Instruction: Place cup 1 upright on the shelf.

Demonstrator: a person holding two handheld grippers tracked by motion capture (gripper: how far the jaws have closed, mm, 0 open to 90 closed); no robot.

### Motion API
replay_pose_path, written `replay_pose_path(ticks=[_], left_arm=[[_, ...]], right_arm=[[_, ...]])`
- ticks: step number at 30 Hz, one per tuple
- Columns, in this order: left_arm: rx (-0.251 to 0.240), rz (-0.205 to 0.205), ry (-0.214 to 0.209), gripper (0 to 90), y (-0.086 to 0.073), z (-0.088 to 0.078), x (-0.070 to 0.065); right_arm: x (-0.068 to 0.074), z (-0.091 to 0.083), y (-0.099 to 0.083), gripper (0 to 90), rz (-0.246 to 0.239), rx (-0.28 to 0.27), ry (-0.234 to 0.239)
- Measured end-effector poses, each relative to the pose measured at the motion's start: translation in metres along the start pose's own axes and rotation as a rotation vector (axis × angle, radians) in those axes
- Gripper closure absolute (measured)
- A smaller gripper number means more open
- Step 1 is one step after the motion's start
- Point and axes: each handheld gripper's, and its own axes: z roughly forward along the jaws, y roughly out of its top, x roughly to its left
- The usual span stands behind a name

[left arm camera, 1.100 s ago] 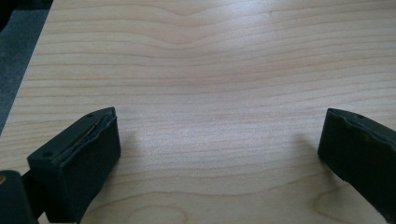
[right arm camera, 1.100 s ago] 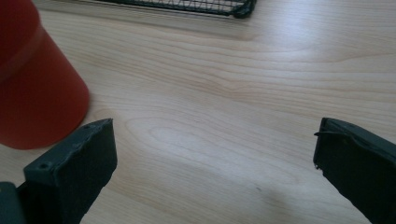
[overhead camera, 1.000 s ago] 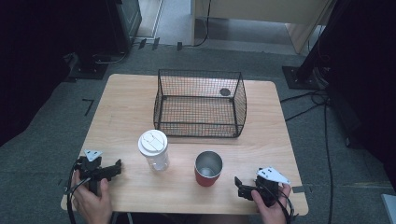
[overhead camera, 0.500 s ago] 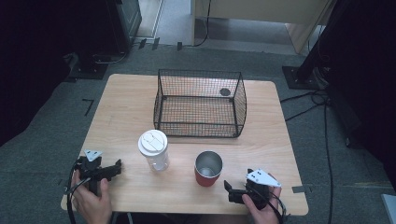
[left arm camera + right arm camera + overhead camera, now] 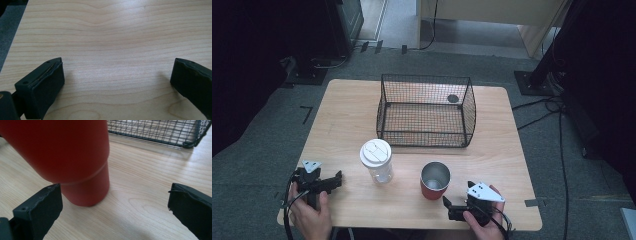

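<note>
The red cup (image 5: 435, 180) stands upright near the front edge of the table (image 5: 497, 150), right of the middle and just clear of the wire basket (image 5: 426, 111), which sits at the table's back half. The right gripper (image 5: 451, 207) lies low at the front edge just beside the cup, its jaws spread wide; in the right gripper view the cup (image 5: 75, 160) sits off towards one jaw, probably not yet between them. The left gripper (image 5: 332, 181) rests near the front left corner, jaws wide over bare wood. A lidded clear cup (image 5: 377, 161) stands between the two. Nothing is grasped yet, so closing on the cup and any lift are still to do.
</note>
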Motion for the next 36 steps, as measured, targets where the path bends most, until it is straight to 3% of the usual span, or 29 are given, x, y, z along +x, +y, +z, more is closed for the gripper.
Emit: replay_pose_path(ticks=[14,28,36], left_arm=[[0.0,0.0,0.0,0.0,0.0,0.0,0.0],[0.0,0.0,0.0,0.0,0.0,0.0,0.0],[-0.001,0.0,0.0,0.0,0.0,0.0,0.0]], right_arm=[[0.015,0.006,0.009,0.0,-0.025,-0.011,0.051],[0.027,0.016,0.019,0.0,-0.031,-0.017,0.057],[0.035,0.024,0.027,0.0,-0.01,-0.03,0.055]])
